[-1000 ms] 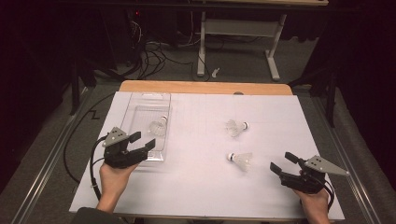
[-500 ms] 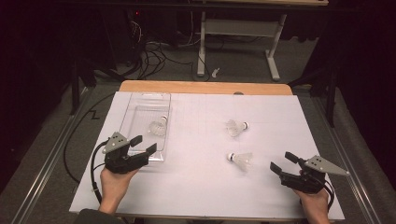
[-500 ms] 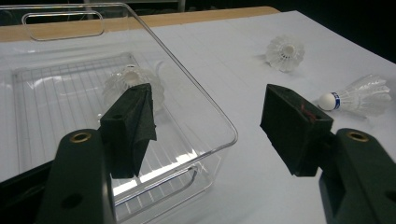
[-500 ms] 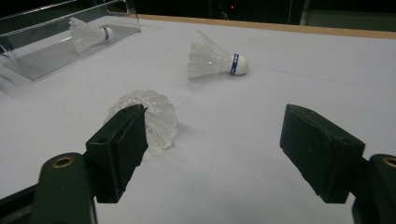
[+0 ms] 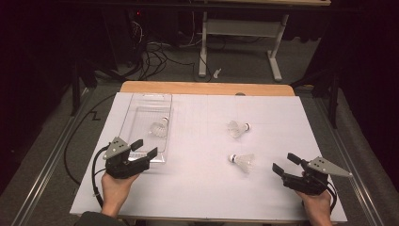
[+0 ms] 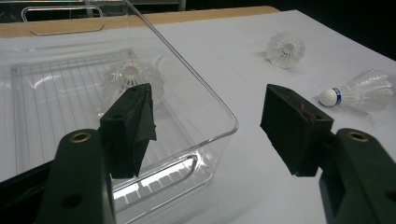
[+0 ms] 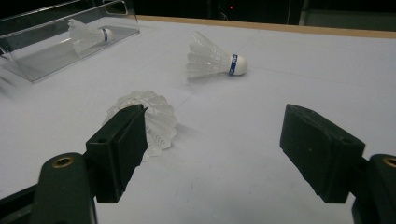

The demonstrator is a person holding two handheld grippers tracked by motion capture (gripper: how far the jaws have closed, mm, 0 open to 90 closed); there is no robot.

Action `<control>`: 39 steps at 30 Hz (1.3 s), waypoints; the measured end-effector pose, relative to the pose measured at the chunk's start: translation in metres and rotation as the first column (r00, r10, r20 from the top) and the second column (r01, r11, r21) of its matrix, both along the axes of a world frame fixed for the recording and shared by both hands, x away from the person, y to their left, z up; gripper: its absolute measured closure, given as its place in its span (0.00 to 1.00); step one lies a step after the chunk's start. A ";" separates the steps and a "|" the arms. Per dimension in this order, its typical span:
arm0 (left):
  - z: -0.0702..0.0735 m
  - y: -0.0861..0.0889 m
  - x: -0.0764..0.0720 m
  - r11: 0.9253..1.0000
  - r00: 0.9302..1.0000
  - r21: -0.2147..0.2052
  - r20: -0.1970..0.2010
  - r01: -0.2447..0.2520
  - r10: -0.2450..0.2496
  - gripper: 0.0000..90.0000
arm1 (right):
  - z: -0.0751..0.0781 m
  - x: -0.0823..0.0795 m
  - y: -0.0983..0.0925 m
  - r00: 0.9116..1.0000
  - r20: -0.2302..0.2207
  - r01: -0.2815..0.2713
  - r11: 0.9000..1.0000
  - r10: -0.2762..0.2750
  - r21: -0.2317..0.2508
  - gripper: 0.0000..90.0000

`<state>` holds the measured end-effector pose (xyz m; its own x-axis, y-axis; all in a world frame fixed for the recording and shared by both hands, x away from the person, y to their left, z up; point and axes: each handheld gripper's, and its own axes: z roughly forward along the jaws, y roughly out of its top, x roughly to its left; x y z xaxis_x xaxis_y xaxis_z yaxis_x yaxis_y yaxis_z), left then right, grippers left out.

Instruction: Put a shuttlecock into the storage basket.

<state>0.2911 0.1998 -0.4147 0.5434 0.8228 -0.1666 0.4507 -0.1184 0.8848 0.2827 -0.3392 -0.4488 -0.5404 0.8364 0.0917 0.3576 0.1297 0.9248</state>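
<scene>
While we look down from the high view, our left hand-held gripper [image 5: 145,150] sits at the near corner of the clear tray [image 5: 141,101], jaws wide and empty; one shuttlecock [image 5: 159,128] lies inside. Our right hand-held gripper [image 5: 284,164] is spread wide near the nearer shuttlecock [image 5: 242,161] on the table [image 5: 197,188]; the farther shuttlecock [image 5: 236,127] lies beyond. In the left gripper view, the tray's corner stands between our jaws. In the right gripper view, the nearer shuttlecock lies just behind one pad.

A white surface [image 5: 197,188] carries a clear tray [image 5: 141,101] at the far left and two shuttlecocks, one [image 5: 236,128] farther, one [image 5: 243,161] nearer, right of centre.
</scene>
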 end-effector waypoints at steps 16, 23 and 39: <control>-0.005 0.000 -0.007 1.000 1.000 -0.012 -0.002 0.012 -0.012 0.39 | 0.000 0.000 0.000 1.000 0.003 0.002 1.000 -0.002 0.001 0.26; -0.005 -0.005 -0.010 0.999 0.999 -0.009 -0.005 0.037 -0.037 0.39 | 0.000 0.000 0.000 1.000 0.002 0.001 1.000 -0.001 0.004 0.26; -0.004 -0.018 -0.011 0.997 0.997 -0.003 -0.006 0.076 -0.076 0.39 | 0.001 -0.002 0.000 1.000 0.008 -0.005 1.000 0.005 -0.002 0.26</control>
<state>0.2801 0.1822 -0.4190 0.6033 0.7788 -0.1720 0.4456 -0.1503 0.8825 0.2809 -0.3397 -0.4482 -0.5449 0.8341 0.0860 0.3497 0.1329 0.9274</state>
